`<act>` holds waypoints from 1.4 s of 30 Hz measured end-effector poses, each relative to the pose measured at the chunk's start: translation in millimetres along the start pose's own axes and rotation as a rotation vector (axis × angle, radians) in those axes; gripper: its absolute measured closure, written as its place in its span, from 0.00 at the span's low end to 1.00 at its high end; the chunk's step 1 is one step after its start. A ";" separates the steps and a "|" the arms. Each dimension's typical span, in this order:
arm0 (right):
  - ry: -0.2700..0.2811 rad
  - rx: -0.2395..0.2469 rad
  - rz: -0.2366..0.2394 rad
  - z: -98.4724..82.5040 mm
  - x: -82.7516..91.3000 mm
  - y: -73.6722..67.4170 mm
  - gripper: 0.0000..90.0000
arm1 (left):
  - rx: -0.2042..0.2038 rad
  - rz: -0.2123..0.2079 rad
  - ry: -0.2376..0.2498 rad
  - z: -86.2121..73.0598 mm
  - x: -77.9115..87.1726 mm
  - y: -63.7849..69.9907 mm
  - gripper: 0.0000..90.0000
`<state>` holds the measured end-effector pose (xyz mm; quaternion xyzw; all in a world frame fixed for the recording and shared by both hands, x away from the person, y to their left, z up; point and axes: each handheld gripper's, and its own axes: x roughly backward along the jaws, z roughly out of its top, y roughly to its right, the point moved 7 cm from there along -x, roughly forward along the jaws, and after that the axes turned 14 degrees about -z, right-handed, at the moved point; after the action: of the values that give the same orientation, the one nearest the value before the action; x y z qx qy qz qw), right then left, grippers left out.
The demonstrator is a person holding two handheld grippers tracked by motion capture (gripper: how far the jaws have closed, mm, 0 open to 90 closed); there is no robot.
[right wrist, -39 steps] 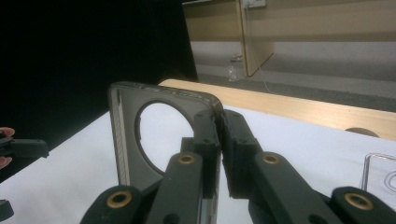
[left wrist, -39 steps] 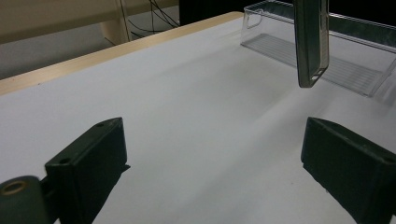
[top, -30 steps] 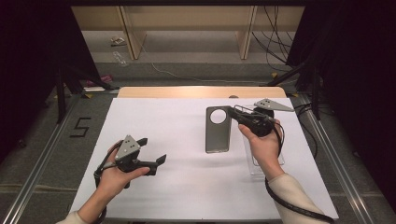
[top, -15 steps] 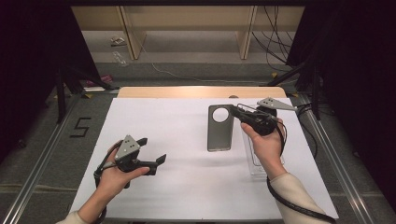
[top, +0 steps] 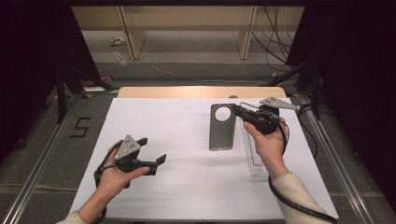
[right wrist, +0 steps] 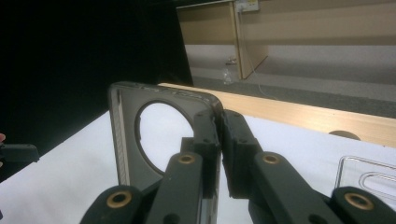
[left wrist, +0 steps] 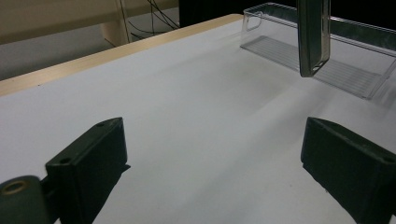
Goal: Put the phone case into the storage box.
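Observation:
A grey, see-through phone case (top: 221, 135) with a round camera hole hangs upright above the white table top (top: 177, 116), right of centre. My right gripper (top: 237, 110) is shut on its upper right edge; in the right gripper view the jaws (right wrist: 219, 122) pinch the rim of the case (right wrist: 135, 140) beside the hole. My left gripper (top: 153, 149) rests open at the front left with nothing between its fingers (left wrist: 88, 158). From the left gripper view the case (left wrist: 313, 37) hangs in front of a clear tray.
A clear plastic tray (top: 254, 161) lies on the table under my right hand; it shows again as the tray (left wrist: 327, 70) and the tray (right wrist: 369, 179). A wooden strip (top: 201, 91) marks the far table edge. Metal rails run along both sides.

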<state>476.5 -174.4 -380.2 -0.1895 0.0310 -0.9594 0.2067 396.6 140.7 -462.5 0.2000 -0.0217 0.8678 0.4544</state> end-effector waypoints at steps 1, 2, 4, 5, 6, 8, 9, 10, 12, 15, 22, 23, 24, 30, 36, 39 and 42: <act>0.001 0.001 0.000 0.3 0.1 0.5 0.95 | -0.002 0.001 -0.002 -0.1 0.1 -0.1 0.07; 0.002 0.001 -0.001 0.4 0.1 1.0 0.95 | -0.002 0.002 -0.002 -0.2 0.2 -0.2 0.07; 0.001 -0.002 -0.002 0.5 0.4 1.9 0.95 | -0.001 0.002 -0.001 -0.1 0.1 -0.4 0.07; 0.001 -0.001 -0.004 0.5 0.4 2.4 0.95 | -0.002 0.002 -0.002 -0.2 0.1 -0.4 0.07; 0.001 0.001 -0.005 0.6 0.4 2.8 0.95 | -0.002 0.002 -0.001 -0.2 0.0 -0.2 0.07; 0.001 -0.001 -0.006 0.7 0.6 3.5 0.95 | -0.002 0.001 -0.002 -0.2 0.0 -0.2 0.07; 0.001 0.000 -0.007 0.8 0.6 3.7 0.95 | -0.001 0.001 -0.002 -0.2 0.0 -0.2 0.08; 0.003 -0.001 -0.009 1.0 0.7 4.2 0.95 | -0.001 0.000 -0.001 -0.2 0.0 -0.1 0.08; 0.004 -0.002 -0.009 1.4 1.0 4.7 0.95 | -0.001 0.000 0.000 0.0 0.0 0.0 0.08; 0.006 -0.004 -0.010 2.0 1.4 5.4 0.95 | -0.002 0.000 0.000 0.2 0.1 0.2 0.08; 0.008 -0.005 -0.013 2.4 1.8 7.3 0.95 | -0.002 0.000 -0.001 -0.2 -0.3 -0.1 0.08; 0.008 -0.006 -0.012 2.6 2.0 7.3 0.95 | -0.003 0.001 -0.001 -0.2 -0.3 0.0 0.08; 0.009 -0.006 -0.011 2.9 2.1 7.3 0.95 | -0.003 0.000 0.000 -0.1 -0.3 0.0 0.08; 0.010 -0.008 -0.015 3.5 2.9 8.7 0.95 | -0.002 0.000 0.001 0.2 0.0 0.2 0.08; 0.012 -0.006 -0.015 4.2 3.5 9.4 0.95 | -0.003 0.007 0.007 1.1 0.6 -0.3 0.08; 0.014 -0.007 -0.016 4.4 3.8 10.0 0.95 | -0.004 0.005 0.004 0.8 0.2 0.1 0.08; 0.015 -0.009 -0.017 4.6 4.0 10.6 0.95 | -0.007 0.012 0.004 1.2 0.7 -0.6 0.09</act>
<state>478.9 -185.6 -376.0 -0.1836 0.0351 -0.9623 0.1974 397.1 141.3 -461.3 0.1968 -0.0250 0.8709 0.4497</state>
